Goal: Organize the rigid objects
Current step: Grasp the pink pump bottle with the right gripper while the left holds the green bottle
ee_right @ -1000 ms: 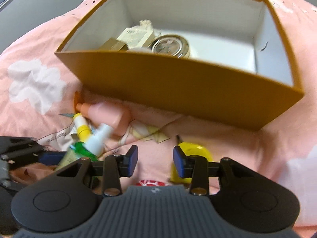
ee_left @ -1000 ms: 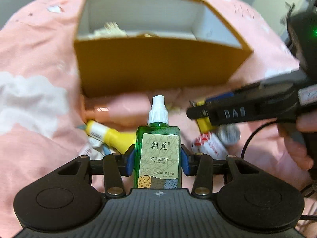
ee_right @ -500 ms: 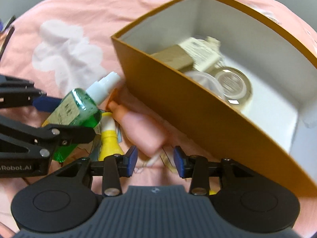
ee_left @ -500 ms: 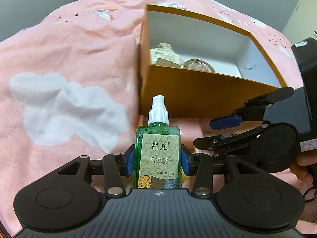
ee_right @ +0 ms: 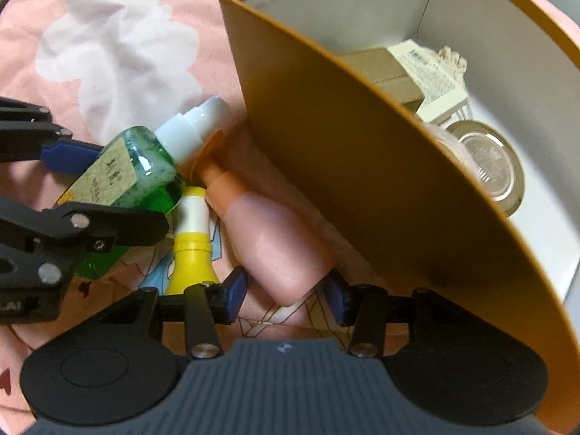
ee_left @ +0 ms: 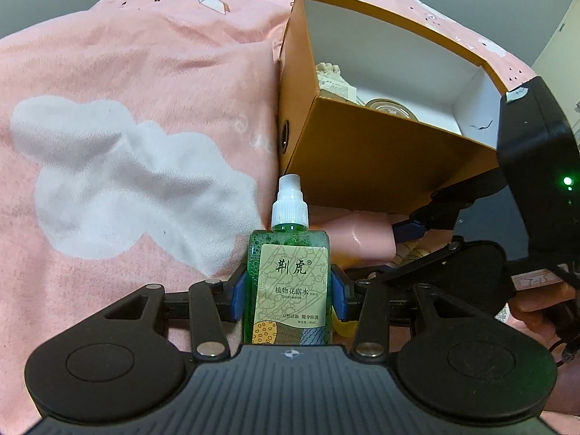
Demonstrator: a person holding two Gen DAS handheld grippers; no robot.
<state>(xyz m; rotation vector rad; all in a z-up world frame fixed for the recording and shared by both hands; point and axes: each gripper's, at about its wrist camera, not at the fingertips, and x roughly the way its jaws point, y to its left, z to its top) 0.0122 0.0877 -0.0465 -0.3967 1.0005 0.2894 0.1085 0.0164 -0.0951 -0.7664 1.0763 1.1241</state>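
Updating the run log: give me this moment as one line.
left gripper: shut on green bottle | right gripper: opening, pink bottle between fingers | box: holds tin, cartons

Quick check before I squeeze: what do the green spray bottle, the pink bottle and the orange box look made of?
Green spray bottle: likely clear glossy plastic, though glass is possible; green liquid shows through, paper label, white ribbed cap. Pink bottle: opaque smooth plastic, soft sheen. Orange box: matte cardboard, thin folded walls, white inside.
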